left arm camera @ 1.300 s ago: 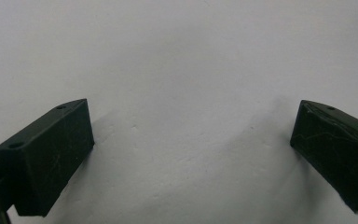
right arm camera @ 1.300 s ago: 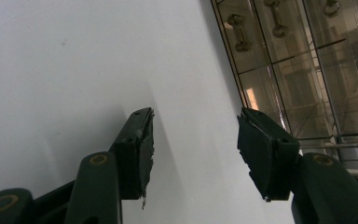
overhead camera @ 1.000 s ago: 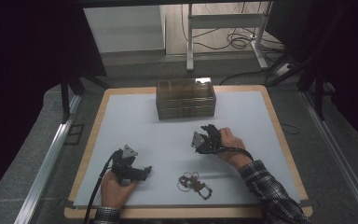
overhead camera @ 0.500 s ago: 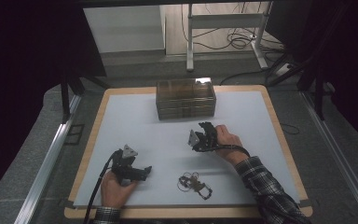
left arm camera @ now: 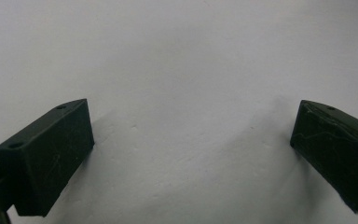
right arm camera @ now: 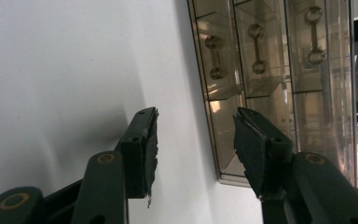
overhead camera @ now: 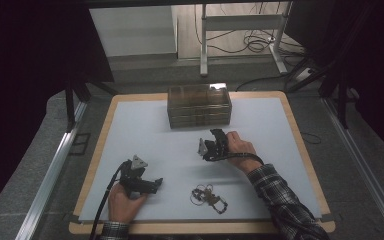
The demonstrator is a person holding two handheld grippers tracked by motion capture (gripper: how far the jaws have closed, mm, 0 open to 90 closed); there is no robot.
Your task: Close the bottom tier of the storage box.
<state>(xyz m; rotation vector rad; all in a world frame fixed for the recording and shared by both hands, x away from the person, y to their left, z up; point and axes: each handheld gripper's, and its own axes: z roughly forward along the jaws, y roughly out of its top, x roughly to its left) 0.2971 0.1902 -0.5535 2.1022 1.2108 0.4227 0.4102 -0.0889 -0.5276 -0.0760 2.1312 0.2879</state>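
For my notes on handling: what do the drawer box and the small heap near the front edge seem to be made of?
Drawer box: probably clear, smoke-tinted plastic, glossy; the handles show through its walls in the right gripper view. Small heap: apparently thin metal links and rings, dull; too small to be sure.

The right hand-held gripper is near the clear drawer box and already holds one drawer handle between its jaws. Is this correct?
Not quite. The right hand-held gripper is near the clear drawer box, but its jaws are open with nothing between them; the drawer handles lie farther off. The right gripper view shows this.
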